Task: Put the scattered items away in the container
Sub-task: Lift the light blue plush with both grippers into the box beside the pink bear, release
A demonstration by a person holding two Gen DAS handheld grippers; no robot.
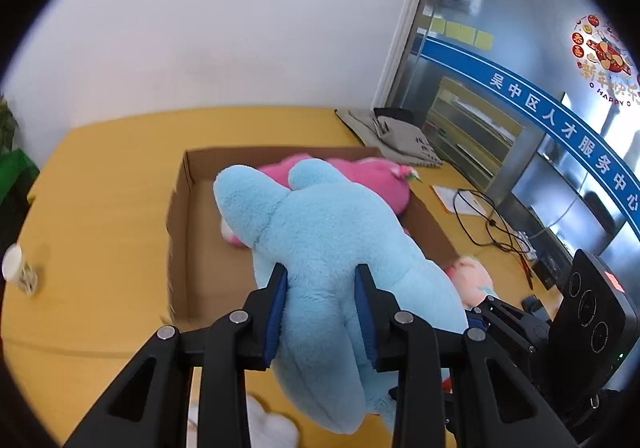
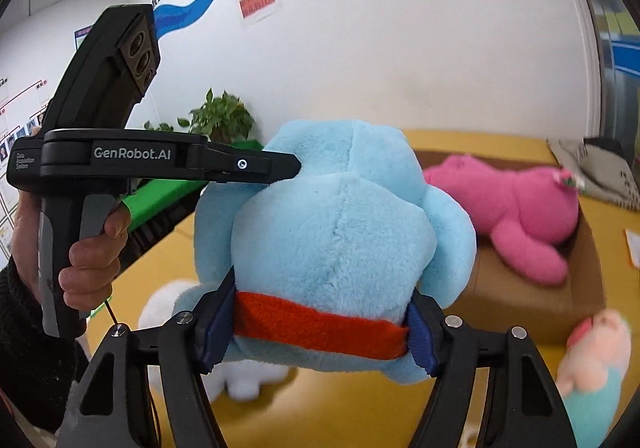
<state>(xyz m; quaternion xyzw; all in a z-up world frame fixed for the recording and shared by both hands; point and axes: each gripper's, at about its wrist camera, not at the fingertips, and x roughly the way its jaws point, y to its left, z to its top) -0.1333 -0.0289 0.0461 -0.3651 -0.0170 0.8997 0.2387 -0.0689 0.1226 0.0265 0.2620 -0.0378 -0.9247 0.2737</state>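
A big light-blue plush toy [image 1: 332, 232] with a red band [image 2: 320, 324] hangs above the yellow table, held from two sides. My left gripper [image 1: 320, 272] is shut on a soft part of its body. My right gripper [image 2: 320, 300] is shut on it at the red band. Just beyond lies an open, shallow cardboard box [image 1: 188, 215] with a pink plush toy [image 2: 520, 203] lying inside. A hand [image 2: 92, 264] holds the left gripper's handle. A small pink and teal plush [image 2: 596, 352] lies on the table beside the box. A white plush [image 2: 168, 308] lies below the blue one.
A paper cup [image 1: 16, 268] stands at the table's left edge. Black cables [image 1: 480, 219] and a paper sheet lie right of the box, a grey cloth bag [image 1: 400, 135] behind it. A potted plant [image 2: 220, 119] stands by the wall.
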